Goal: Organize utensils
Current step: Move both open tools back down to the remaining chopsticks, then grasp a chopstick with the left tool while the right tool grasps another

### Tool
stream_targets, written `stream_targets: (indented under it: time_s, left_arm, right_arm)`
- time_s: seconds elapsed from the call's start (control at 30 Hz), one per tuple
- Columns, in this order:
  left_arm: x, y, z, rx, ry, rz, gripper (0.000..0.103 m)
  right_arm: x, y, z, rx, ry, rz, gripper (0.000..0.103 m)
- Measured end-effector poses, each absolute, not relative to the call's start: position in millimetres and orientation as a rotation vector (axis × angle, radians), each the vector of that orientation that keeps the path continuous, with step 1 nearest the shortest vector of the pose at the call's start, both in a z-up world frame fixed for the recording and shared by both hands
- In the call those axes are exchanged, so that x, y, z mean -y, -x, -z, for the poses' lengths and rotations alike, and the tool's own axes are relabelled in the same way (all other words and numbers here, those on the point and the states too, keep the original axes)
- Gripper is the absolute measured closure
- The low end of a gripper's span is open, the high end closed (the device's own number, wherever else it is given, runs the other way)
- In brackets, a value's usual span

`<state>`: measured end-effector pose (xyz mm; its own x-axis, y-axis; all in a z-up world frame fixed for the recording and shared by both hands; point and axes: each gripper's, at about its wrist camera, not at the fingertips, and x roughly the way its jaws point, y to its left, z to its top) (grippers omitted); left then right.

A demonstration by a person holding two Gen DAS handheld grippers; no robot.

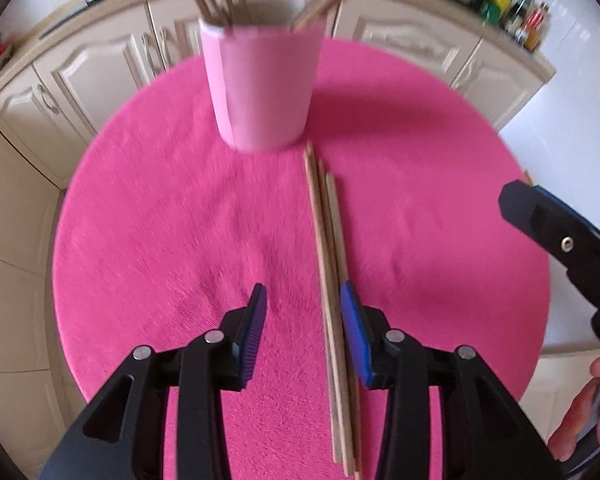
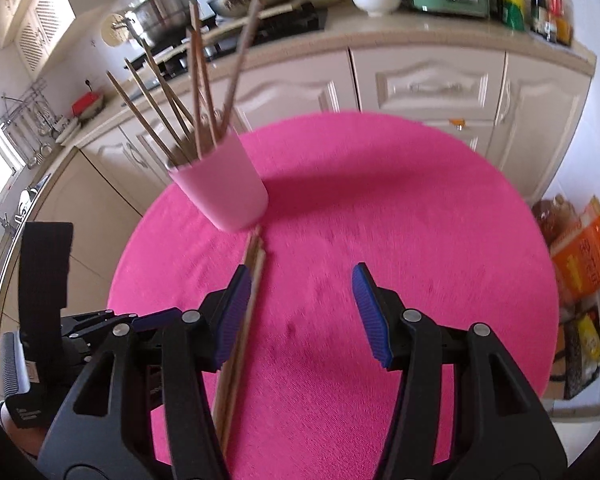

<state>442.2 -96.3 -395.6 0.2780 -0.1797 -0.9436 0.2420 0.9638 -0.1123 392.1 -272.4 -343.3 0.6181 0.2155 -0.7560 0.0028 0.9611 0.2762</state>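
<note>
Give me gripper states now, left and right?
Left gripper: open, holding nothing; chopsticks lie between its fingers.
Right gripper: open, empty.

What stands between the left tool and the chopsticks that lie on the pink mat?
Nothing visible does. The left tool is open, and the loose chopsticks on the pink mat run between its fingers, close to the right one. The path from them to the pink cup also looks free.
</note>
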Motion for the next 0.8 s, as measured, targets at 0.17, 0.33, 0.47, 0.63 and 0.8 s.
stream_targets:
  time_s: [0.17, 0.33, 0.47, 0.63, 0.8]
  left_arm:
    - [99, -448, 414, -1.298, -0.075, 0.274, 0.065]
    - [103, -453, 421, -1.295, -0.08, 0.273, 0.064]
    - [95, -457, 421, -1.297, -0.061, 0.252, 0.064]
    - [85, -462, 420, -1.309, -0.029, 0.245, 0.064]
    - [69, -464, 421, -1.322, -0.001, 0.226, 0.065]
  right_arm:
    - [274, -396, 360, -0.945, -0.276, -0.13, 0.05]
    - [274, -397, 370, -0.981, -0.281, -0.137, 0.05]
    - [273, -399, 374, -1.002, -0.281, -0.148, 0.05]
    - [270, -404, 379, -1.03, -0.279, -0.168, 0.05]
    - [267, -408, 383, -1.051, -0.272, -0.187, 0.05]
